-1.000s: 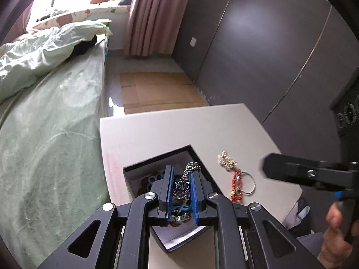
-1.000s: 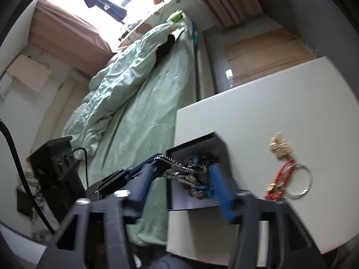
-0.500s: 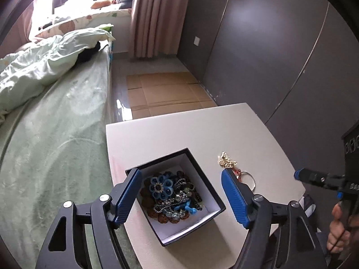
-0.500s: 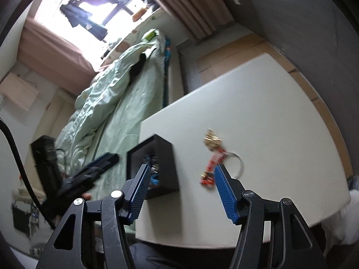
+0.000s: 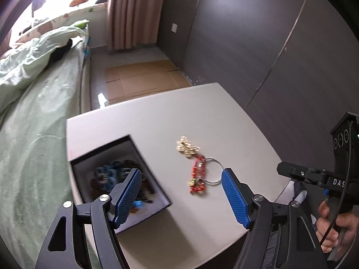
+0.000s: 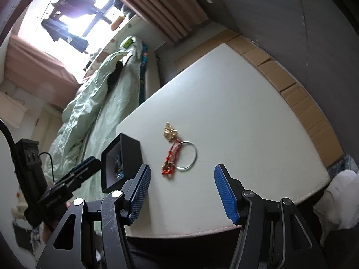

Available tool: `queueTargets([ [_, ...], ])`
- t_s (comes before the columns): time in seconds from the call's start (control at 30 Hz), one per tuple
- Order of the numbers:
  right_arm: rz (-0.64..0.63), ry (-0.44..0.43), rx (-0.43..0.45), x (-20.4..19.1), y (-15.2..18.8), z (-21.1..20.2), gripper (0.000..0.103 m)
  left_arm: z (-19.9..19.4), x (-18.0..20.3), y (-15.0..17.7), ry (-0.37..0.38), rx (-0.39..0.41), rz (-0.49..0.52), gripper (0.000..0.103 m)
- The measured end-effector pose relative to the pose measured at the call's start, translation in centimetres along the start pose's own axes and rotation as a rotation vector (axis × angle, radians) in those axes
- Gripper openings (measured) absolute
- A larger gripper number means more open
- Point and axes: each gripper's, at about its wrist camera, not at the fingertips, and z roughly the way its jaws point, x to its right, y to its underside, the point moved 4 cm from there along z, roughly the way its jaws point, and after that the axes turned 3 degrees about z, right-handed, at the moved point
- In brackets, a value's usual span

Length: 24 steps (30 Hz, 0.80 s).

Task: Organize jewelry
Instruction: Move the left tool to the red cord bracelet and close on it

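Three pcs left on surface (image 5: 157,121): gold chain (image 5: 186,146), red beads (image 5: 197,174), silver ring (image 6: 187,155), bunched beside black box (image 5: 121,179) w/ sorted jewelry. Left hand-held gripper (image 5: 180,196) & right hand-held gripper (image 6: 180,191) both released, empty, prob. lining up next pick.

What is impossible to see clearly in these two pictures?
- Jewelry in the black box: left wrist view, motion blur and the left hand-held gripper cover it; single pieces cannot be told apart.
- Box interior: right wrist view, seen side-on, mostly hidden by its wall.
- Gold piece and red beaded piece: too small to tell clasps or type.
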Motion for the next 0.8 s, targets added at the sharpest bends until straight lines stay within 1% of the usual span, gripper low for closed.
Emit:
queueTargets([
  [0.13,0.048,0.012,0.002,1.4,-0.4,0.0,0.06,1.6,1.5,0.2,0.005,-0.037,0.028,0.074],
  [0.23,0.068,0.013,-0.001,2.3,-0.7,0.1,0.06,2.8,2.7,0.6,0.003,-0.068,0.067,0.071],
  [0.33,0.093,0.003,-0.007,3.0,-0.8,0.1,0.06,3.8,3.3,1.1,-0.004,-0.098,0.101,0.062],
  [0.4,0.106,-0.003,-0.01,3.3,-0.9,0.2,0.06,4.5,3.7,1.5,-0.008,-0.12,0.114,0.052],
  [0.43,0.111,-0.005,-0.011,3.5,-1.0,0.3,0.06,4.9,3.8,1.7,-0.011,-0.132,0.121,0.05],
  [0.57,0.112,-0.01,-0.019,3.7,-0.9,0.4,0.06,6.5,3.7,2.1,-0.059,-0.16,0.133,0.031],
  [0.6,0.109,-0.01,-0.022,3.7,-0.9,0.5,0.06,6.9,3.5,2.2,-0.069,-0.167,0.129,0.028],
  [0.77,0.095,-0.007,-0.029,3.4,-1.0,0.6,0.06,8.9,3.1,2.1,-0.106,-0.175,0.122,0.024],
  [0.8,0.095,-0.007,-0.03,3.5,-1.1,0.7,0.06,9.2,3.1,2.0,-0.115,-0.176,0.123,0.02],
])
